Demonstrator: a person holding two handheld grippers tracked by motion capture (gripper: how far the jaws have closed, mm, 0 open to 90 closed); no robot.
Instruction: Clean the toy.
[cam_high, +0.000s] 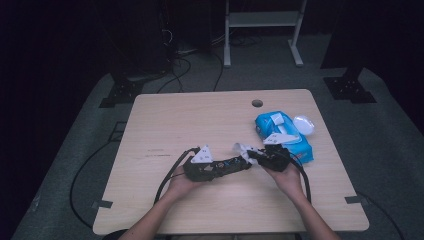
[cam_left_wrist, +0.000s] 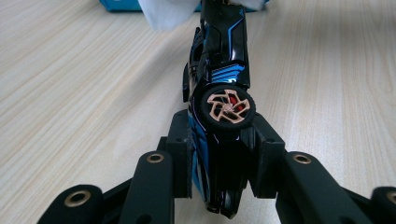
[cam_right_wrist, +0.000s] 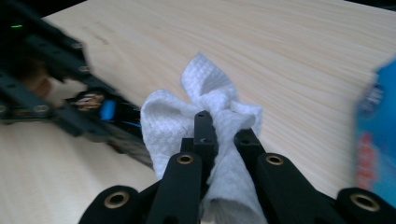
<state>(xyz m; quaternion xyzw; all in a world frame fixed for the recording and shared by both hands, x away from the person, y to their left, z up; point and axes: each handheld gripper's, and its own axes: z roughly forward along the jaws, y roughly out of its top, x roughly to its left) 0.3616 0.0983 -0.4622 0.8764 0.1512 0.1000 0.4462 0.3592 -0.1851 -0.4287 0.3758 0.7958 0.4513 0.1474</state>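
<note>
A black and blue toy car (cam_left_wrist: 219, 98) with copper-spoked wheels lies on its side between the jaws of my left gripper (cam_left_wrist: 223, 154), which is shut on it. In the high view the left gripper (cam_high: 239, 165) holds the car (cam_high: 227, 165) just above the table's middle, nose toward the right. My right gripper (cam_right_wrist: 223, 133) is shut on a crumpled white wipe (cam_right_wrist: 205, 107). The wipe (cam_high: 244, 149) rests against the car's front end, where the right gripper (cam_high: 254, 155) meets it.
A blue pack of wipes (cam_high: 285, 137) lies at the right of the wooden table (cam_high: 175, 120), with a white lid-like disc (cam_high: 304, 124) beside it. A cable hole (cam_high: 257, 103) sits near the far edge. Cables trail from both grippers toward the person.
</note>
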